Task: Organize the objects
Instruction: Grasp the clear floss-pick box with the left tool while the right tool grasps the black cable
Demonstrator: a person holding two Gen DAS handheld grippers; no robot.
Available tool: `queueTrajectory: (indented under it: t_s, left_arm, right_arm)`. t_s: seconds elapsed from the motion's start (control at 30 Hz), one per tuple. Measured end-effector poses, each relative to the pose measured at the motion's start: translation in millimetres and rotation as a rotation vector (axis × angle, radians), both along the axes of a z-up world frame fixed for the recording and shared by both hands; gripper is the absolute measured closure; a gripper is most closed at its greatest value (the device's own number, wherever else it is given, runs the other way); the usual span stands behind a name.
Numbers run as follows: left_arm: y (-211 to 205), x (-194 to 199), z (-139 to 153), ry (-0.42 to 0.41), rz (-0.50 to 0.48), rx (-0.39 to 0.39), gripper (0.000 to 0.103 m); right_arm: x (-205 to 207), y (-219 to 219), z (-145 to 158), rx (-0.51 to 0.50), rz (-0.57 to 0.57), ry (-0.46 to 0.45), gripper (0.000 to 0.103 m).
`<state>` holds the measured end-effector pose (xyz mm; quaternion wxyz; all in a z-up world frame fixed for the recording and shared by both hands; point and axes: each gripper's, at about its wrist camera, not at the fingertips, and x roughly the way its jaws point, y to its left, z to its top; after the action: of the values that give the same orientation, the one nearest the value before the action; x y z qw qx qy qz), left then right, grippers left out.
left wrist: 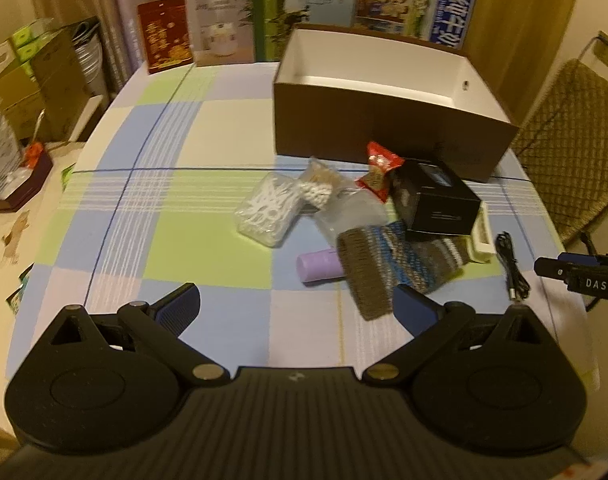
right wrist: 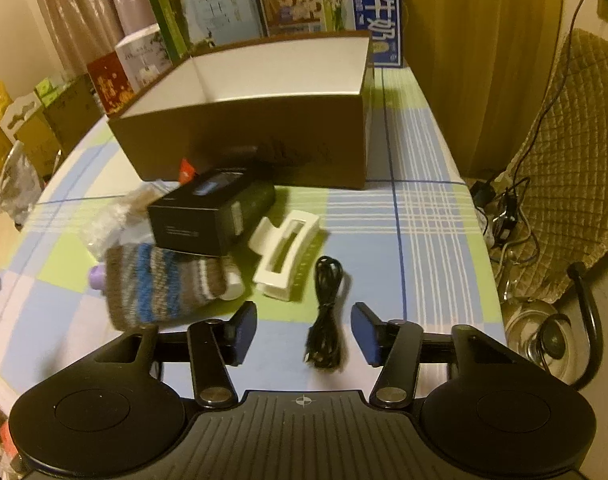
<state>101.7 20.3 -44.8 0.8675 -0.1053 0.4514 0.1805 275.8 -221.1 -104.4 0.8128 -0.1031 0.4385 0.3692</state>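
An open brown cardboard box (left wrist: 383,128) (right wrist: 264,140) with a white inside stands at the back of the checked table. In front of it lies a pile: a black carton (left wrist: 435,200) (right wrist: 212,216), a striped knitted pouch (left wrist: 387,264) (right wrist: 164,284), a lilac roll (left wrist: 319,266), a red snack packet (left wrist: 377,170), a clear tub of cotton swabs (left wrist: 268,210), a white hair claw (right wrist: 288,256) and a coiled black cable (left wrist: 511,268) (right wrist: 325,312). My left gripper (left wrist: 300,308) is open, near the pouch. My right gripper (right wrist: 304,330) is open, its fingers either side of the cable's near end.
Printed cartons (left wrist: 220,20) (right wrist: 327,4) stand along the table's far edge. A quilted chair (right wrist: 575,184) with trailing wires sits to the right. Stacked boxes (left wrist: 36,80) crowd the left side. The table's left half (left wrist: 152,200) shows bare cloth.
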Motion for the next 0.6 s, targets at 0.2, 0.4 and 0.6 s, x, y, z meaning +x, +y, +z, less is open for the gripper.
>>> queueTrajectory:
  t_s: [0.2, 0.4, 0.6]
  left_arm:
    - [8.3, -5.9, -6.9, 0.016, 0.061, 0.008, 0.002]
    - [17.5, -9.6, -12.9, 0.029, 0.101, 0.011, 0.003]
    - [26.8, -8.0, -18.9, 0.04, 0.112, 0.014, 0.003]
  right_arm:
    - [15.7, 6.6, -18.6, -0.023, 0.002, 0.009, 0.063]
    - [26.2, 13.5, -35.4, -0.045, -0.007, 0.021, 0.068]
    - [30.4, 23.2, -49.1, -0.045, -0.018, 0.006, 0.07]
